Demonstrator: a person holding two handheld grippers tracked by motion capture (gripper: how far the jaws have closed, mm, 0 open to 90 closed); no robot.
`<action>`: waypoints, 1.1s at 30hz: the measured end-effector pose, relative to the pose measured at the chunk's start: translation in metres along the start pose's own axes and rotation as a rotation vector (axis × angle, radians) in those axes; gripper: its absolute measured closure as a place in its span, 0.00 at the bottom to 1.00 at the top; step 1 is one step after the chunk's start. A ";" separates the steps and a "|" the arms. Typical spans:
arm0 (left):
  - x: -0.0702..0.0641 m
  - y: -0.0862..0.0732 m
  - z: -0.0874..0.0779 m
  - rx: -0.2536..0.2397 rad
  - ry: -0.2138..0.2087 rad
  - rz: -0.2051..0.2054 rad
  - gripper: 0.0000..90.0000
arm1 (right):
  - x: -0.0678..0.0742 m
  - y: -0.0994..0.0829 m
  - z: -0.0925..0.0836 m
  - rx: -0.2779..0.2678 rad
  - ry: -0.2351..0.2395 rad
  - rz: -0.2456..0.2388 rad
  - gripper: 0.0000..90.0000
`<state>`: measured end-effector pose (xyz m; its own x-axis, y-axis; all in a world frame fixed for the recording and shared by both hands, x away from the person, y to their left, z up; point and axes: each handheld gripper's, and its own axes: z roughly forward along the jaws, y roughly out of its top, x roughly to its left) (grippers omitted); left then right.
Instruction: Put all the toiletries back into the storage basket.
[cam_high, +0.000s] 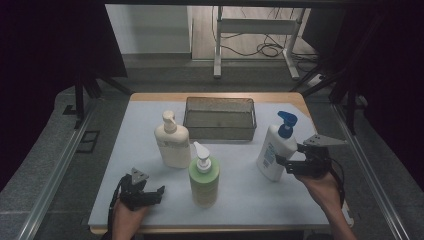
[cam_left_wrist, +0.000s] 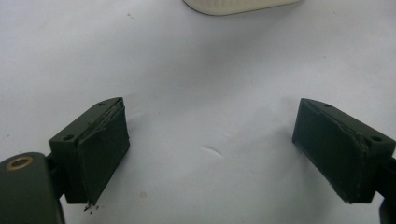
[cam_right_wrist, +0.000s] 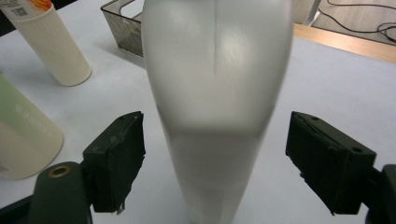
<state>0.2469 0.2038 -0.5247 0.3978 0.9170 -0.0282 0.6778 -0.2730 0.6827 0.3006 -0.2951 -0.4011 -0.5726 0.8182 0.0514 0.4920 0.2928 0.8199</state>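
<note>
In the high view, the white bottle with the blue pump (cam_high: 276, 150) is standing upright near the right edge of the white table top (cam_high: 240, 200), in front of and to the right of the wire basket (cam_high: 220, 118). The right gripper (cam_high: 286, 164) is sitting just beside the bottle's lower half, its jaws reaching toward it from the right. The left gripper (cam_high: 155, 192) is resting low near the table's front left, well apart from the cream pump bottle (cam_high: 172, 141) and the green pump bottle (cam_high: 204, 176).

In the left gripper view, the jaws are standing wide apart over bare table, holding and touching nothing; the base of the cream bottle (cam_left_wrist: 240, 5) is peeking in at the top.

In the right gripper view, the white bottle (cam_right_wrist: 217, 98) is standing between the spread jaws, with a clear gap showing on each side, so the pads are not pressing on it. The cream bottle (cam_right_wrist: 53, 44), the green bottle (cam_right_wrist: 23, 135) and the basket (cam_right_wrist: 123, 25) are lying beyond on the left.
</note>
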 end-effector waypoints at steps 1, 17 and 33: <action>0.000 0.000 0.000 0.000 0.000 0.000 0.12 | 0.001 0.001 0.001 -0.001 -0.004 -0.001 0.22; 0.000 0.000 0.000 0.000 0.000 0.000 0.11 | 0.003 0.014 0.022 0.006 -0.055 -0.008 0.26; 0.000 0.000 0.000 0.000 0.000 0.000 0.11 | 0.007 0.016 0.028 0.026 -0.048 -0.037 0.41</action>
<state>0.2469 0.2038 -0.5247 0.3976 0.9171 -0.0287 0.6781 -0.2726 0.6825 0.3232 -0.2710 -0.4034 -0.5588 0.8293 -0.0066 0.4882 0.3353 0.8058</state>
